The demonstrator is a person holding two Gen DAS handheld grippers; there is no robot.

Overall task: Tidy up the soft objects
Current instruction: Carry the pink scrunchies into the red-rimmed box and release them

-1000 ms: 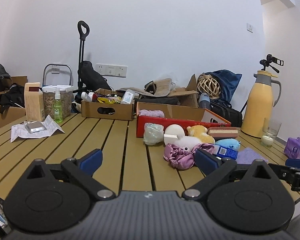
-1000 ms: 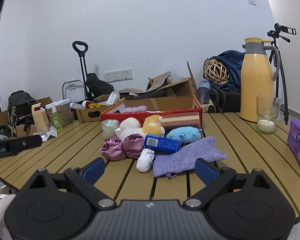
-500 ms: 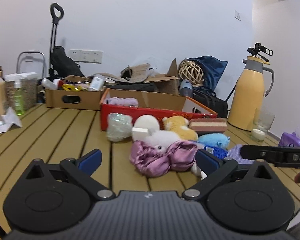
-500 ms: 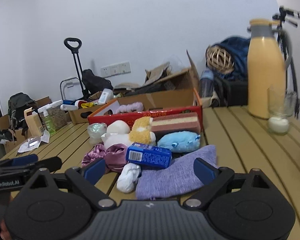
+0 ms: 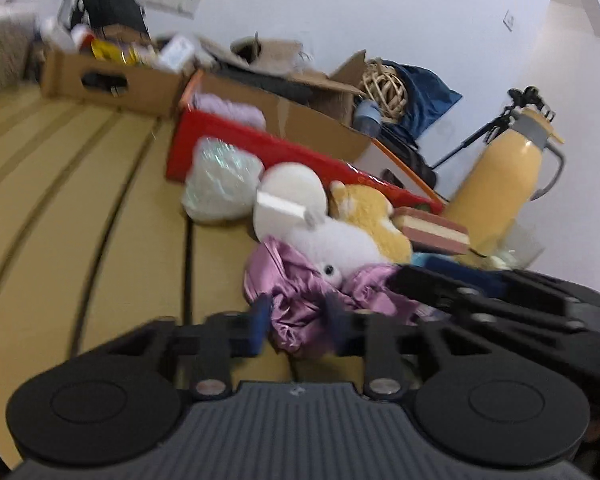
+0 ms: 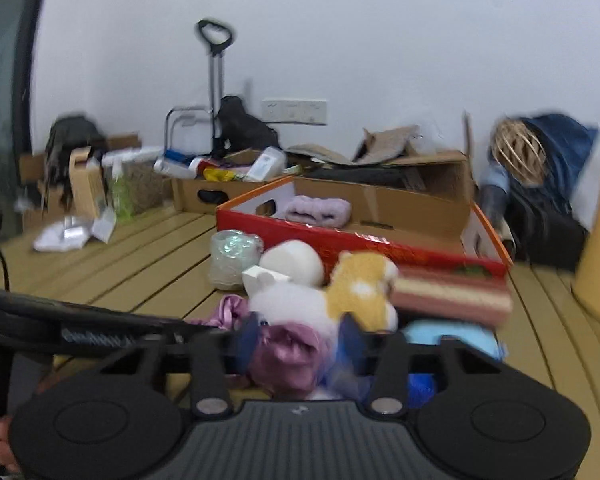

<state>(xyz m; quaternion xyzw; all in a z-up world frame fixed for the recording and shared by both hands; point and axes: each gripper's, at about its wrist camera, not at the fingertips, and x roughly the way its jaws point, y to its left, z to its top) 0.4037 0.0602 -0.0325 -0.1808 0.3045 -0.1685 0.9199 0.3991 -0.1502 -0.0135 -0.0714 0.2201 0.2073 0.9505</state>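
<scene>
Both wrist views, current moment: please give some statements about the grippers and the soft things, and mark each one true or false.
1. Both grippers close around the pink satin cloth. True: left gripper, right gripper.
2. The red box holds a lilac towel. True.
3. The yellow plush lies inside the red box. False: it lies on the table before it.
4. The white plush is held up. False: it rests in the pile.
</scene>
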